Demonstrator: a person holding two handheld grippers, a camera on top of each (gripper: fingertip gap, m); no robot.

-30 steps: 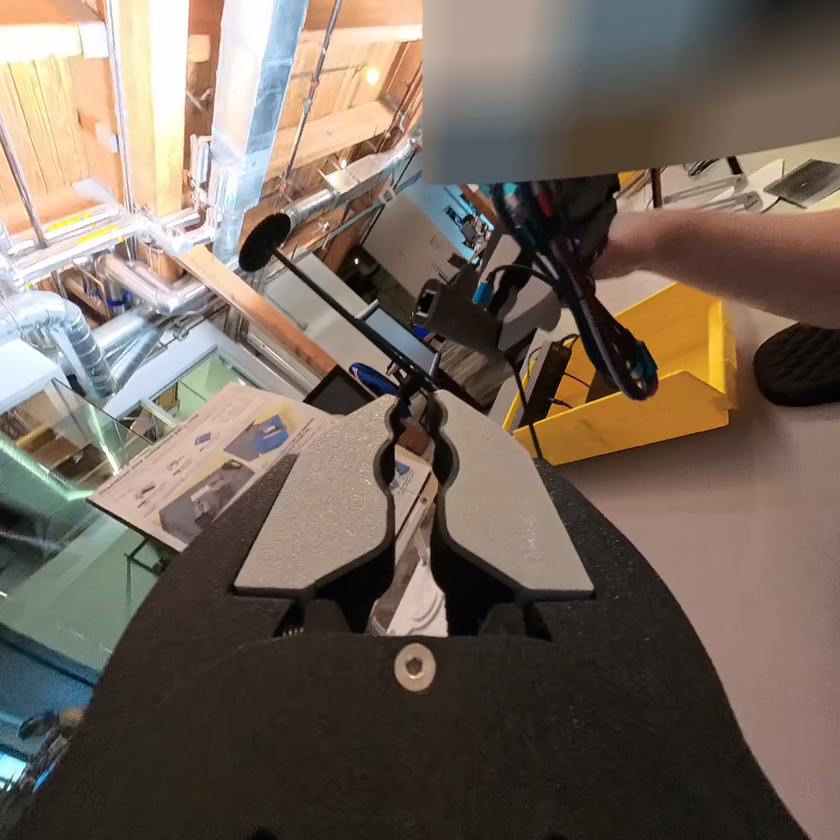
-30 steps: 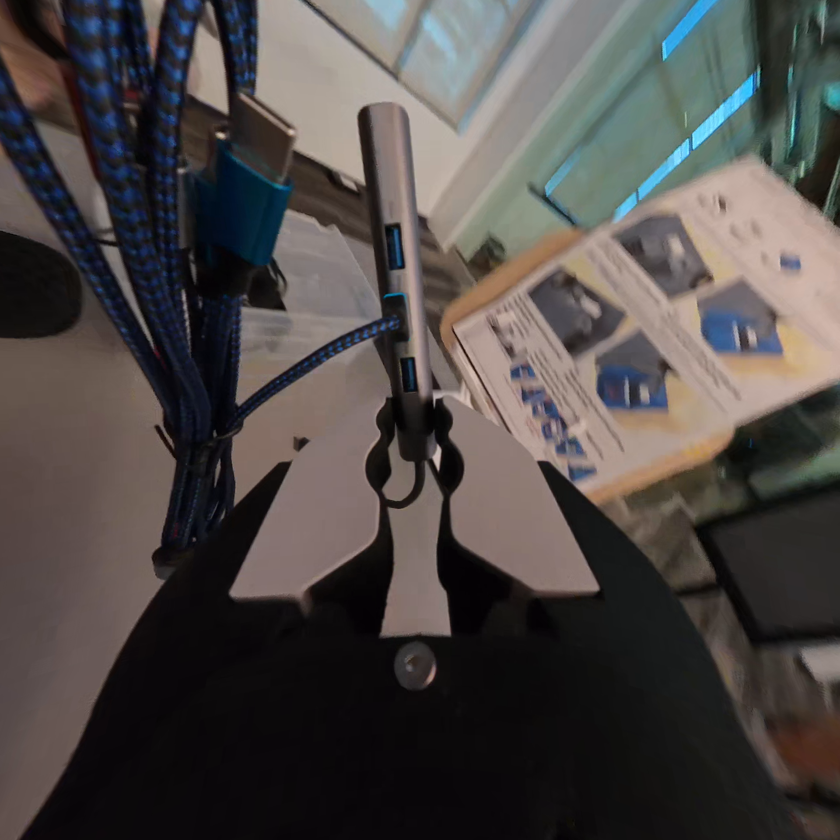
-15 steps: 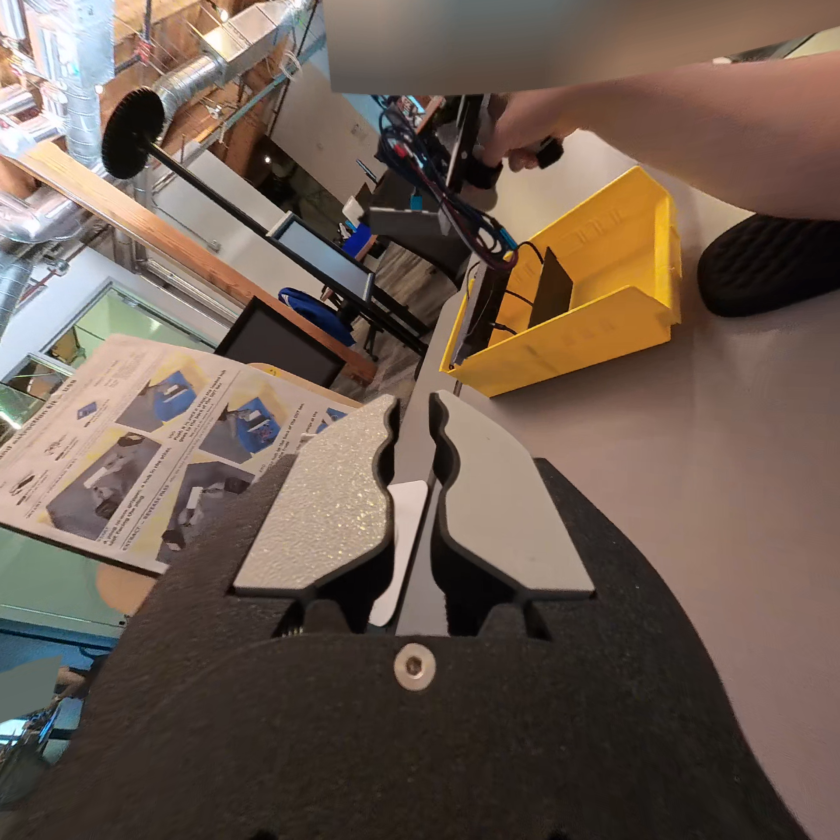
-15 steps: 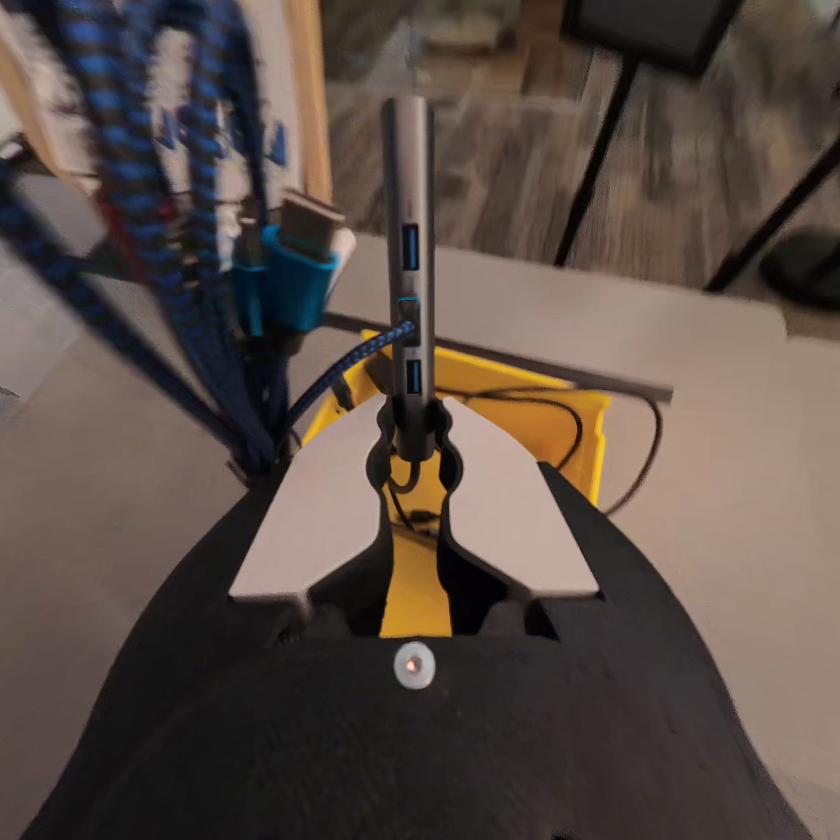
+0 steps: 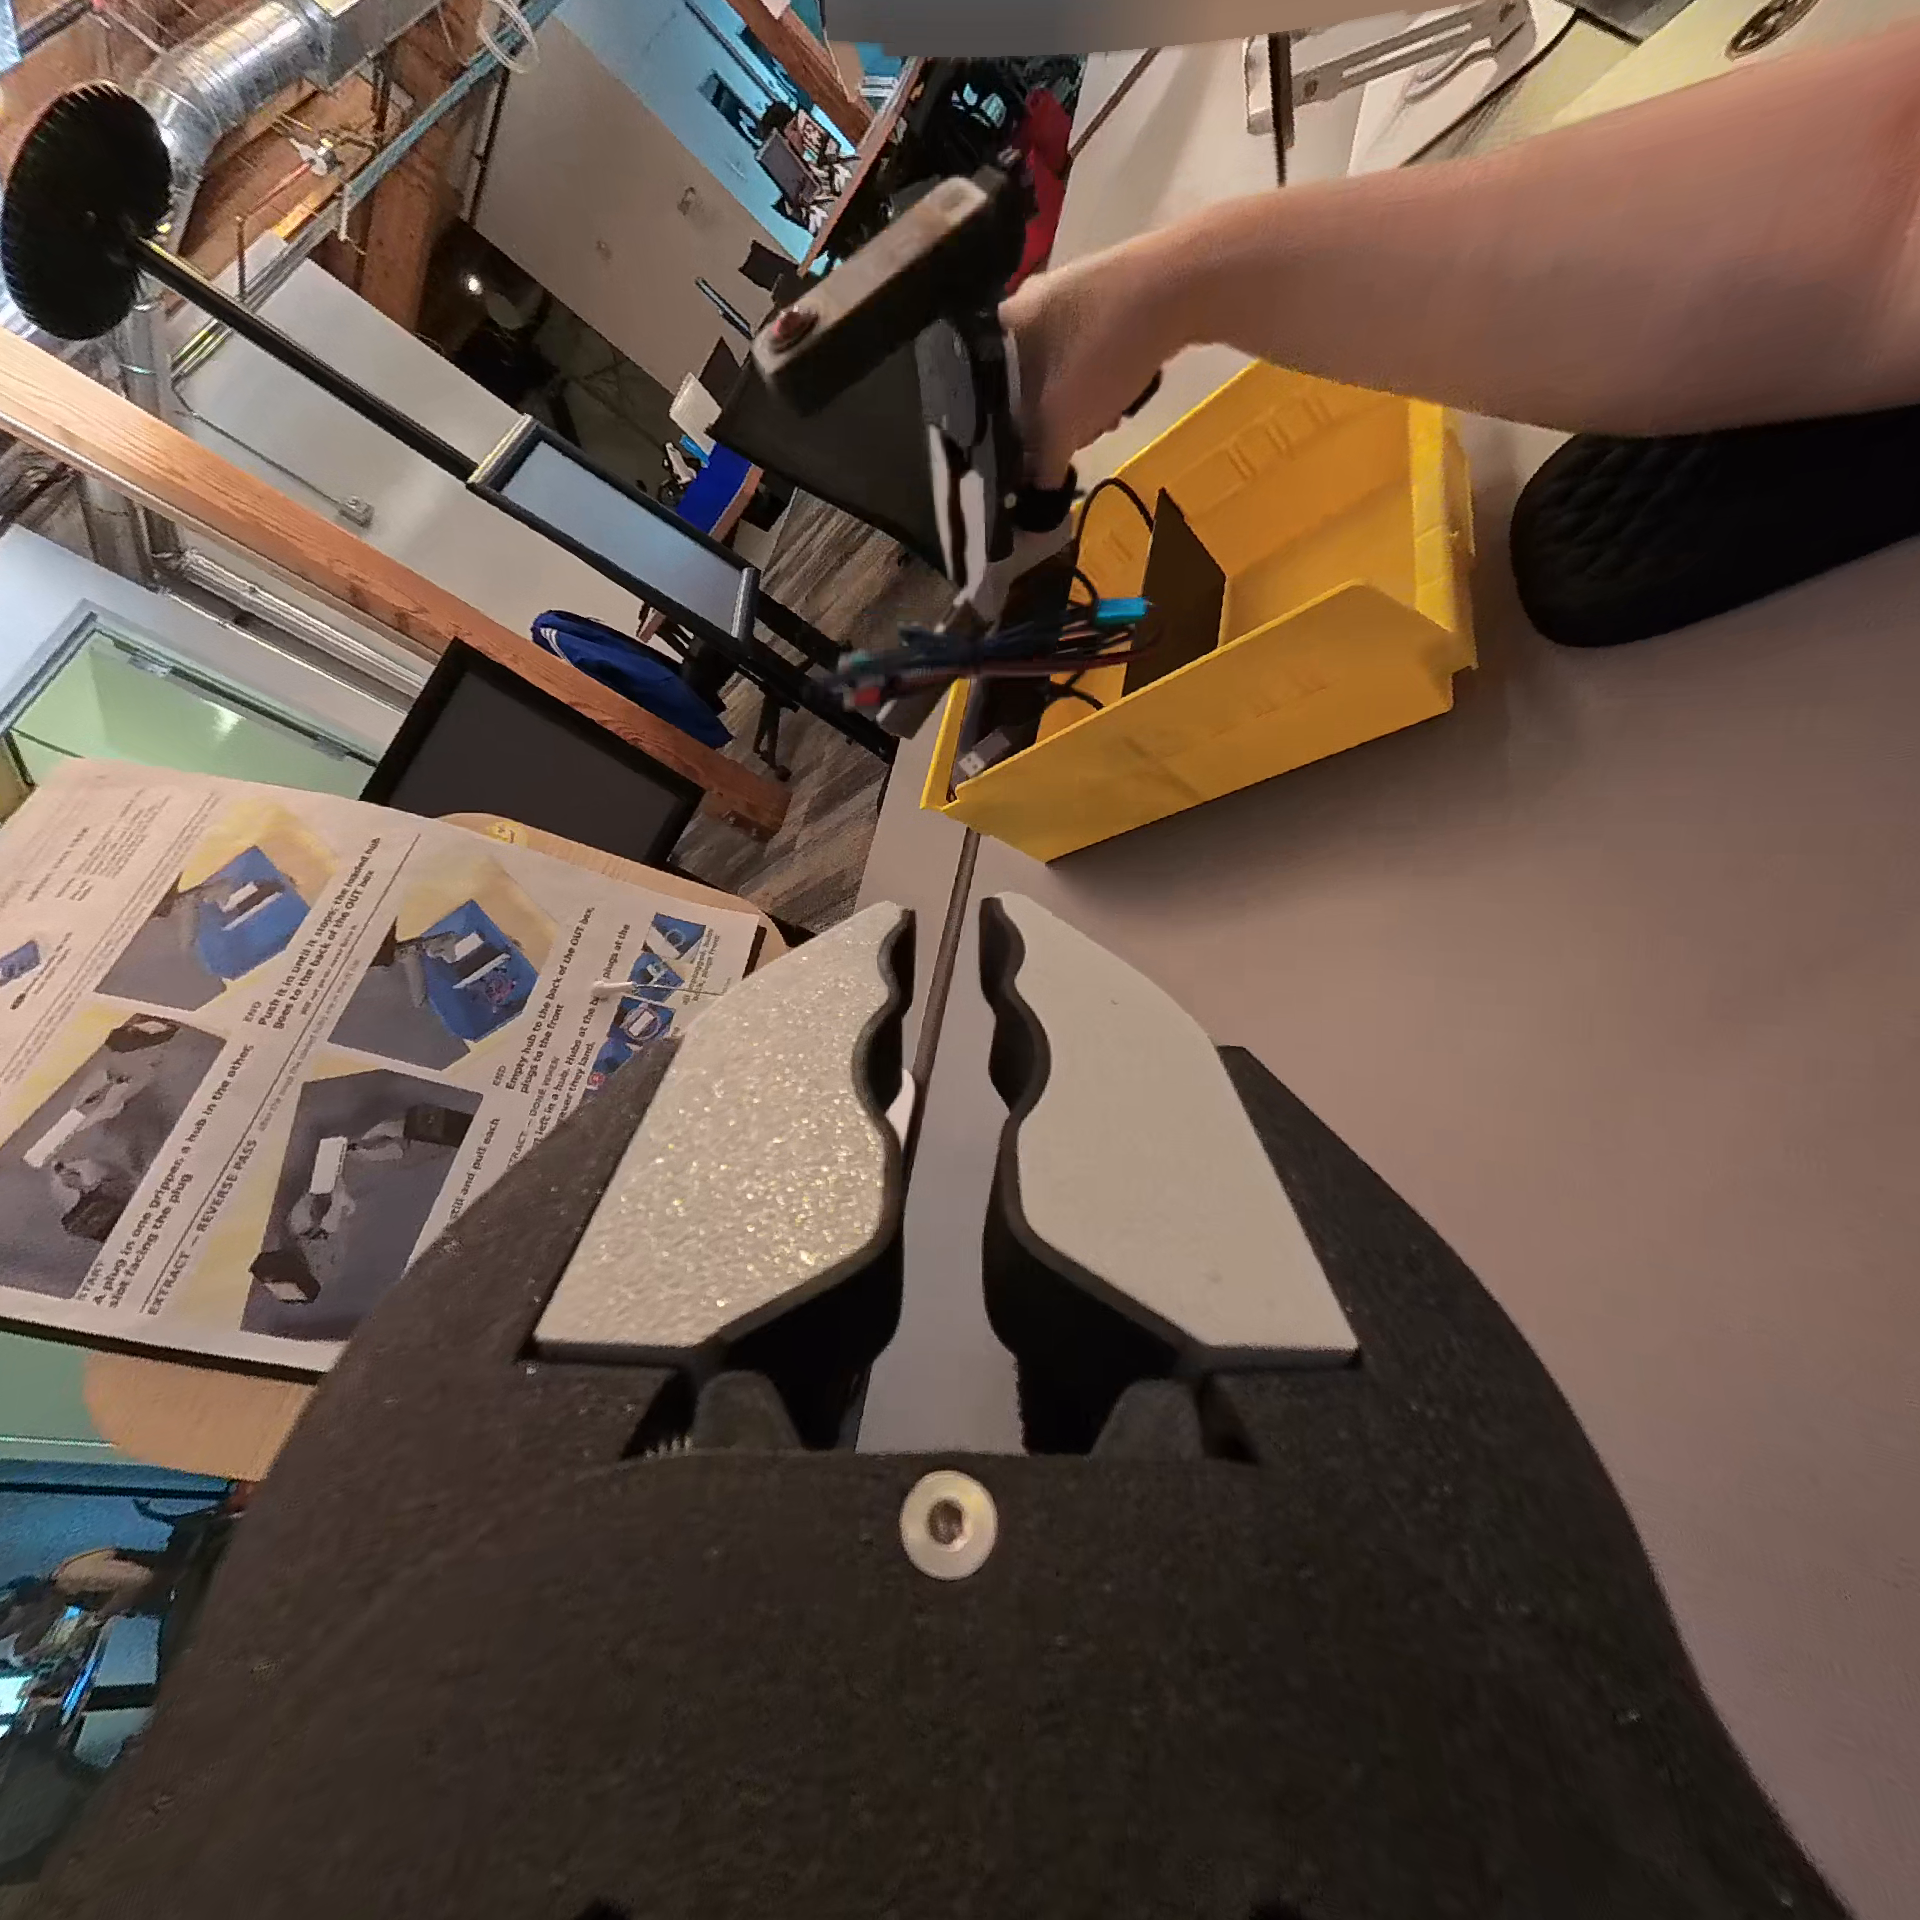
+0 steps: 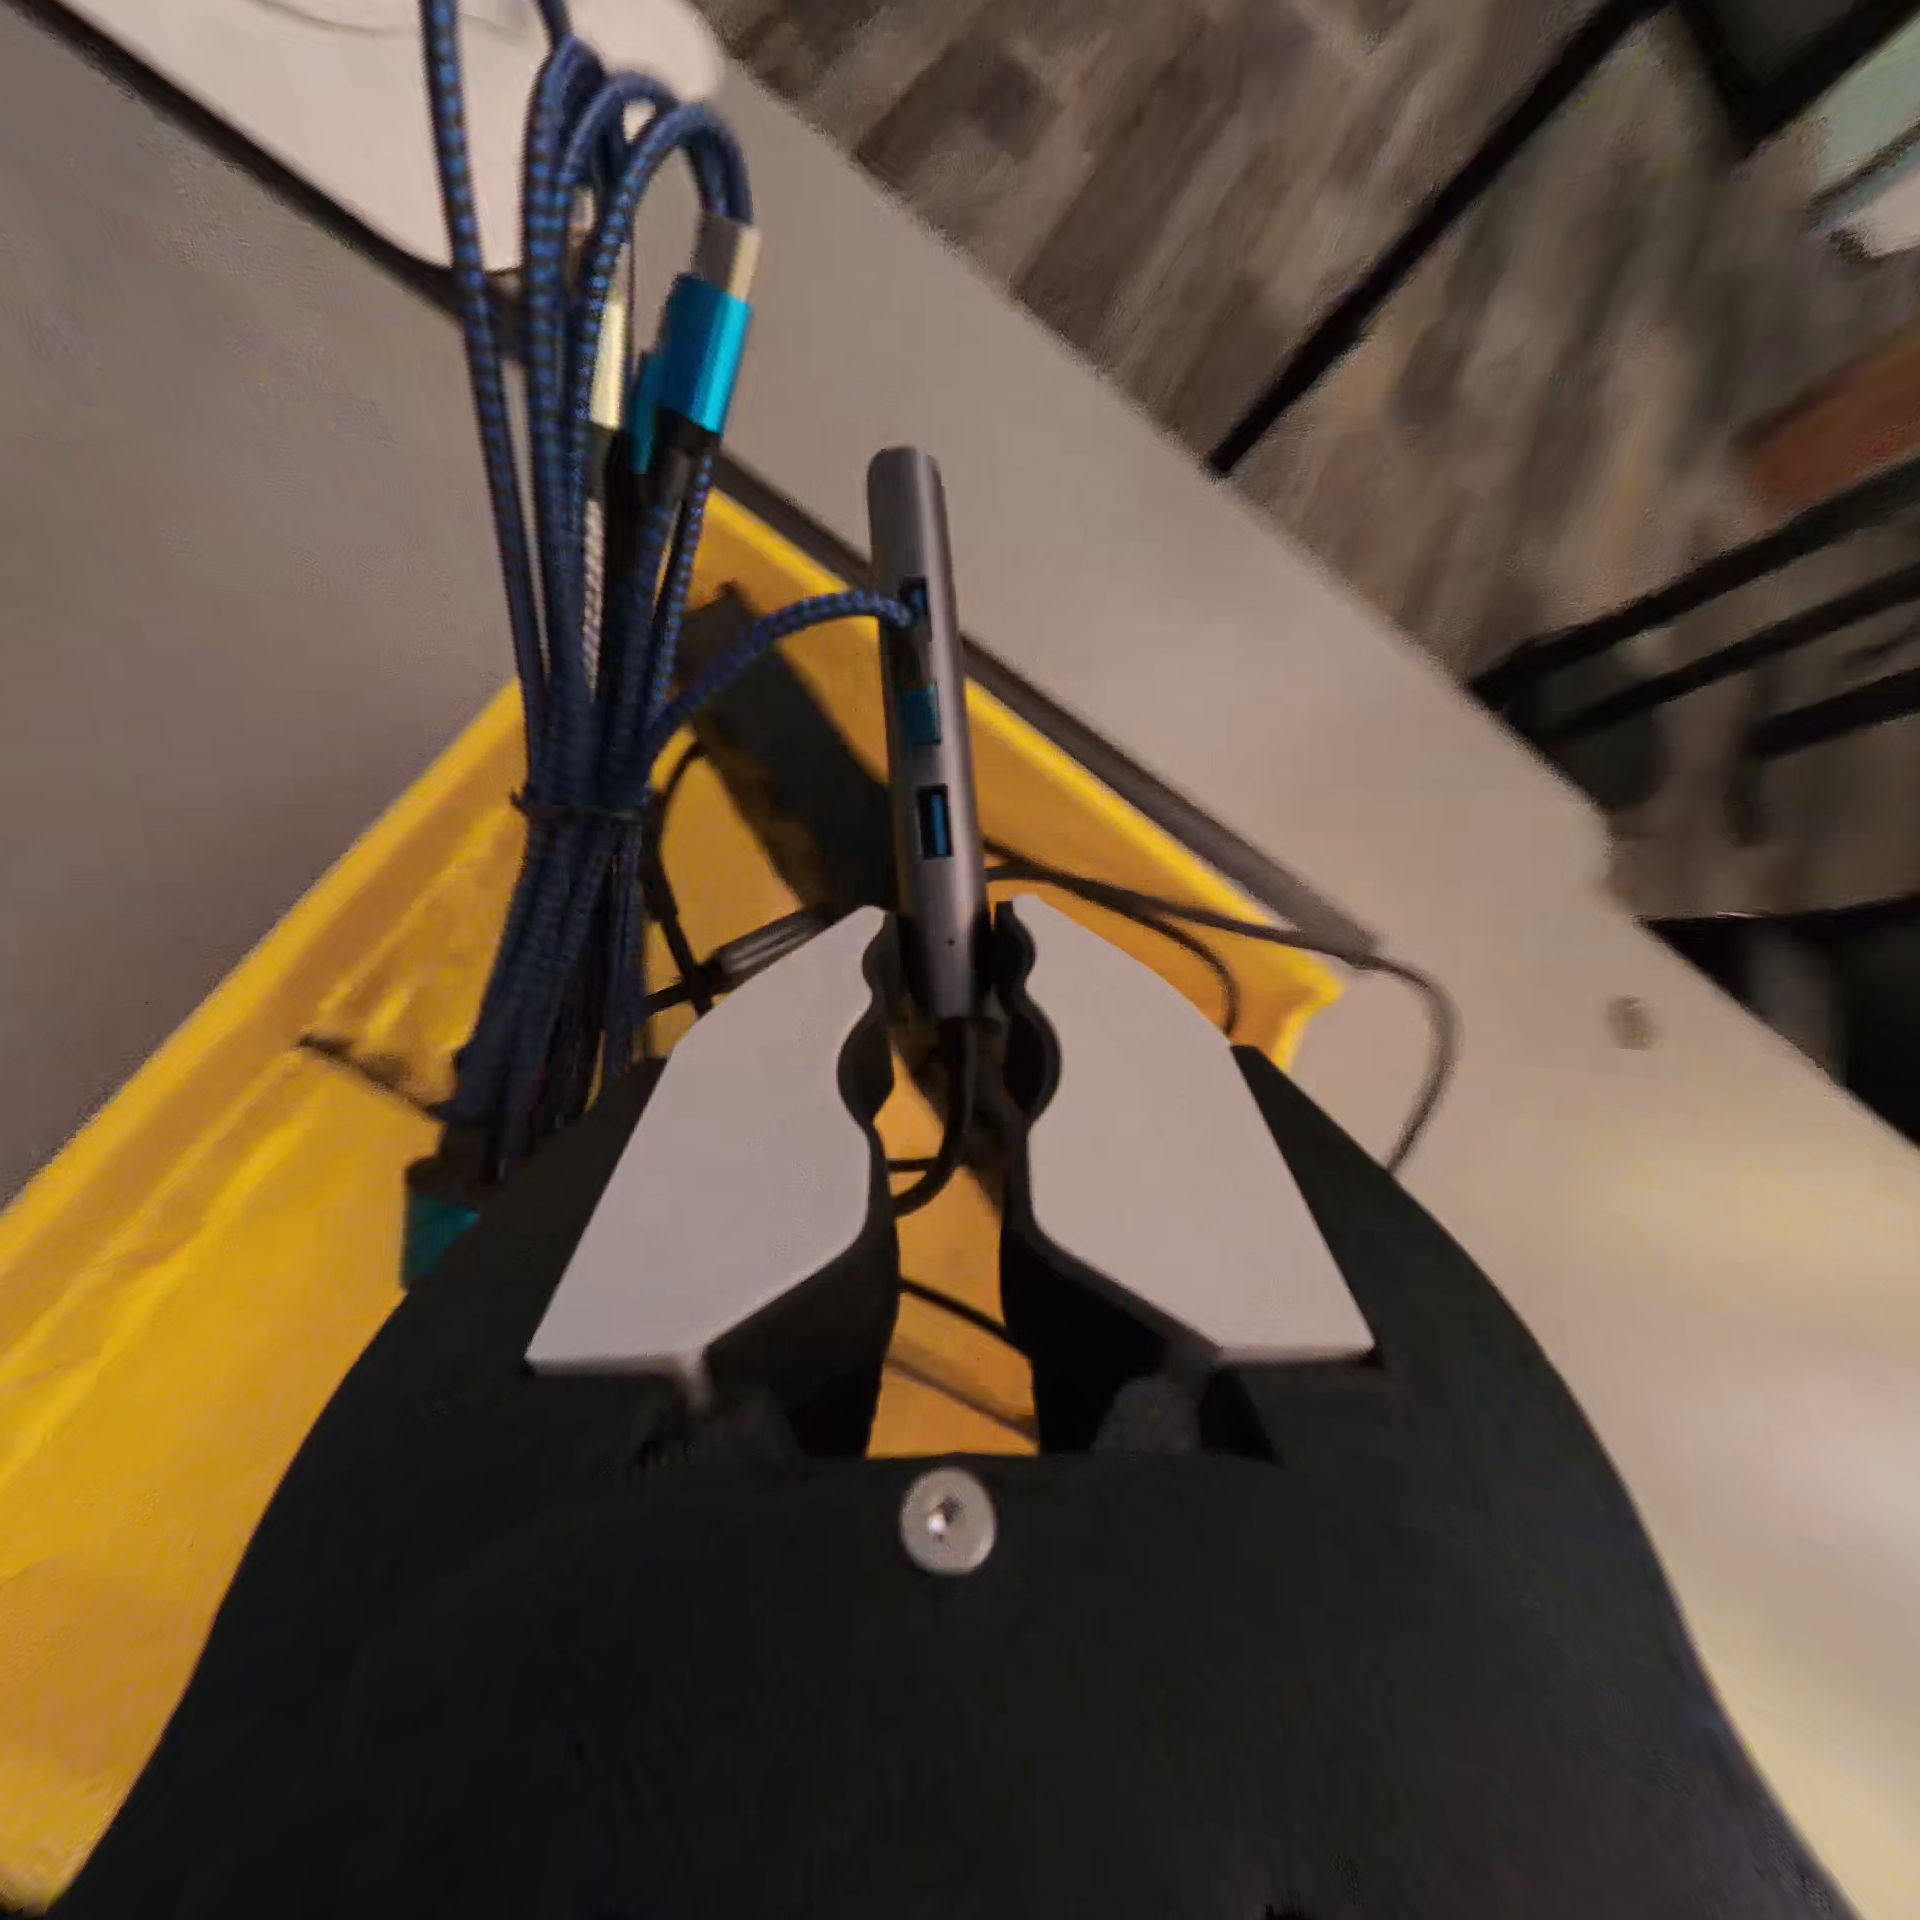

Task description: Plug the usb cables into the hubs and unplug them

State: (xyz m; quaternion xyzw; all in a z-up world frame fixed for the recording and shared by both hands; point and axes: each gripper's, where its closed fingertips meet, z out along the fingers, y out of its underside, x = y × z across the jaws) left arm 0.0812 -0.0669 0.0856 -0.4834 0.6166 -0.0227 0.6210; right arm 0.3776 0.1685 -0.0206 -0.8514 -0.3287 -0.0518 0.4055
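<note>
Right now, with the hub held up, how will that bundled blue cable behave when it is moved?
The blue cable bundle probably flops and swings: it hangs limp beside the hub. A tie at mid-length likely keeps the loops together. The right claw grips only the hub, so the bundle may tug on its plug.

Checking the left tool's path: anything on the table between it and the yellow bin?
Bare grey table between the left tool and the yellow bin, seen in the left wrist view.
</note>
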